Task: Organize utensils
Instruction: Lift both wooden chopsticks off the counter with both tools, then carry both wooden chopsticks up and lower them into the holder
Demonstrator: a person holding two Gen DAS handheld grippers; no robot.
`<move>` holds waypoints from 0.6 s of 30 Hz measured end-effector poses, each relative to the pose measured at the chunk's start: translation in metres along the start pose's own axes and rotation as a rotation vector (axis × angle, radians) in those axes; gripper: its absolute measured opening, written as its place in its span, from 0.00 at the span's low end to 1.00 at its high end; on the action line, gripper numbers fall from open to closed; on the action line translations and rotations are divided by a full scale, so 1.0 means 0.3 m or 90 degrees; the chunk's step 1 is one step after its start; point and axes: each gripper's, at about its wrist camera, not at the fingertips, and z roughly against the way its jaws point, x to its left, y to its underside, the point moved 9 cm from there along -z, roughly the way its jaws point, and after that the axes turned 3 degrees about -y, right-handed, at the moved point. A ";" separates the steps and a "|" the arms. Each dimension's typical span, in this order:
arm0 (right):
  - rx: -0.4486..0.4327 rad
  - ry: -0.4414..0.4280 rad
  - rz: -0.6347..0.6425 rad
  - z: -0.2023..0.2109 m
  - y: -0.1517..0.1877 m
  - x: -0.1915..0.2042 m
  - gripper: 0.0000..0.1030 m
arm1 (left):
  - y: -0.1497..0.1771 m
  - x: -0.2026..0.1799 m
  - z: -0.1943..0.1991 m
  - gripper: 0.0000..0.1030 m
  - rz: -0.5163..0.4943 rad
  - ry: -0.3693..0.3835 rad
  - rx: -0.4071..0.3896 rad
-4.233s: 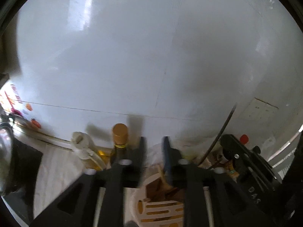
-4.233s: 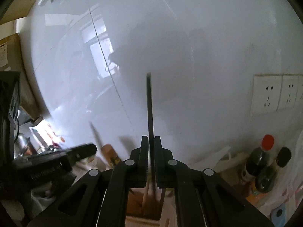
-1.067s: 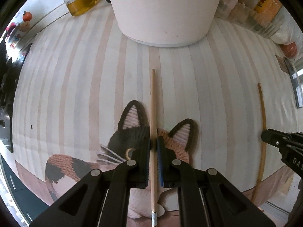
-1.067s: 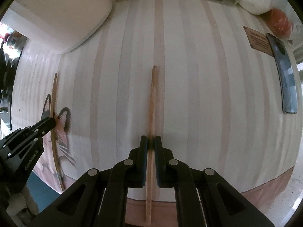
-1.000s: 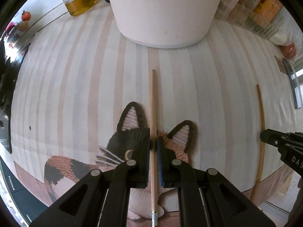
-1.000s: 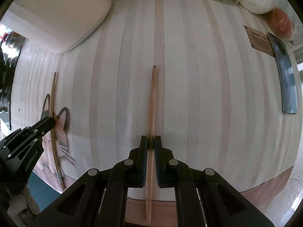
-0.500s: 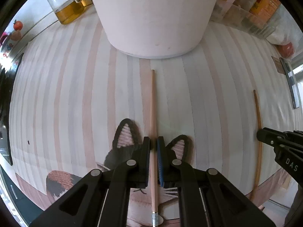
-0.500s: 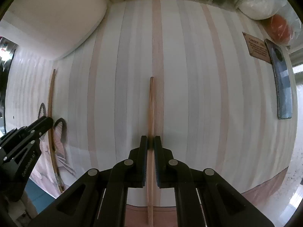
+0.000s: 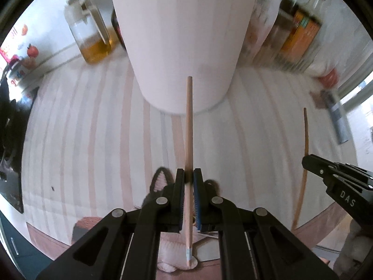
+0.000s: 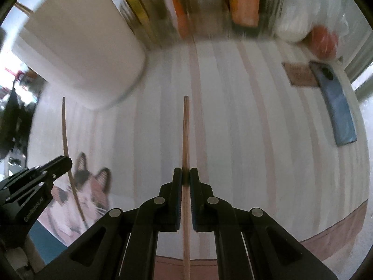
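Observation:
My left gripper [image 9: 188, 179] is shut on a light wooden chopstick [image 9: 188, 126] that points forward at the white utensil holder [image 9: 184, 37] just ahead. My right gripper [image 10: 185, 179] is shut on a second wooden chopstick [image 10: 185, 135], held above the striped mat [image 10: 244, 128]. The holder [image 10: 79, 53] stands to the far left of the right gripper. Each gripper shows in the other's view, the right one [image 9: 338, 182] at the right edge, the left one [image 10: 35, 182] at the left edge, each with its chopstick.
A glass oil jug [image 9: 93, 37] and bottles [image 9: 300, 28] stand behind the holder. A phone [image 10: 335, 107], a small card [image 10: 300, 77] and an orange-red round thing in a bag [image 10: 324, 42] lie at the right. A cat picture [image 10: 86, 191] marks the mat's near left corner.
Both grippers, each holding its chopstick, have tilted up and moved toward the holder. The holder now looms larger and the bottles behind it have come into view.

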 end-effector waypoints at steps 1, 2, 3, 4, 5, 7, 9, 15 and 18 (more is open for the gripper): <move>-0.012 -0.005 0.001 0.019 -0.008 0.008 0.06 | -0.012 0.000 0.027 0.04 0.000 0.004 -0.013; -0.029 -0.007 0.006 0.046 -0.019 0.019 0.06 | -0.023 0.001 0.049 0.04 0.000 0.008 -0.024; -0.046 -0.011 0.007 0.073 -0.030 0.030 0.06 | -0.037 0.001 0.078 0.04 0.000 0.012 -0.038; -0.065 -0.022 0.010 0.102 -0.045 0.043 0.06 | -0.049 0.001 0.098 0.04 0.000 0.015 -0.048; -0.078 -0.025 0.014 0.118 -0.063 0.047 0.06 | -0.064 0.000 0.126 0.04 0.001 0.018 -0.061; -0.118 -0.034 0.021 0.173 -0.100 0.076 0.06 | -0.098 0.000 0.189 0.04 0.002 0.023 -0.094; -0.154 -0.037 0.027 0.228 -0.129 0.101 0.06 | -0.127 -0.004 0.235 0.04 0.006 0.029 -0.122; -0.246 -0.070 0.036 0.397 -0.253 0.151 0.06 | -0.246 0.011 0.428 0.04 0.020 0.056 -0.208; -0.291 -0.097 0.043 0.505 -0.335 0.205 0.06 | -0.325 0.022 0.553 0.04 0.031 0.077 -0.252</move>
